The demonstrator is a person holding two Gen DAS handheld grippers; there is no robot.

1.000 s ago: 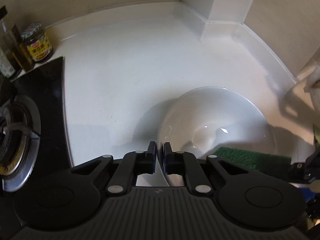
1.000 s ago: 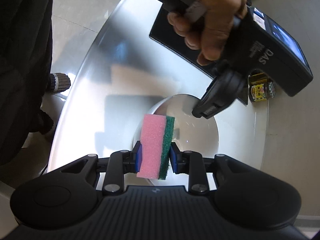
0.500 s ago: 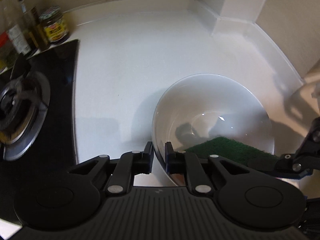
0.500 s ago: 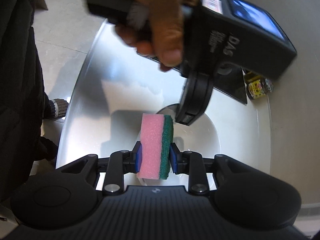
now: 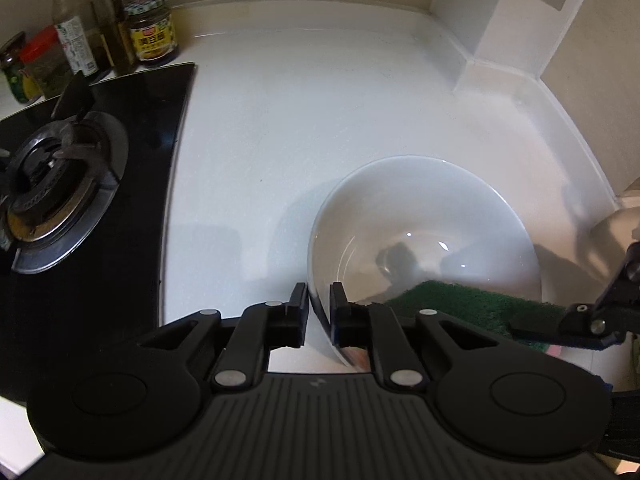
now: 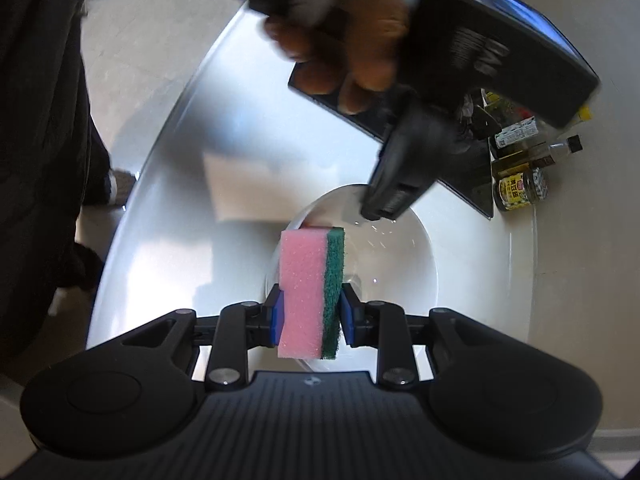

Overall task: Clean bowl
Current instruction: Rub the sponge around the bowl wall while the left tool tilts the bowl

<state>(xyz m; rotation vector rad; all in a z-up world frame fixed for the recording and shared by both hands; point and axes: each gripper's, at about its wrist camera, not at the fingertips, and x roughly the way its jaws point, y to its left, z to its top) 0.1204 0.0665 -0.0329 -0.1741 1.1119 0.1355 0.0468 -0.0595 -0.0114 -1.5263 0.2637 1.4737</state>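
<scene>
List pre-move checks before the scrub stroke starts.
1. Left tongs grip bowl by its rim: ok, rim sits between the fingers.
2. Right tongs hold sponge: ok, squeezed from both sides.
3. Sponge over bowl opening: ok.
4. Sponge touching bowl wall: cannot tell.
5. Stove and jars apart from bowl: ok.
6. Dirt left in bowl: cannot tell.
</scene>
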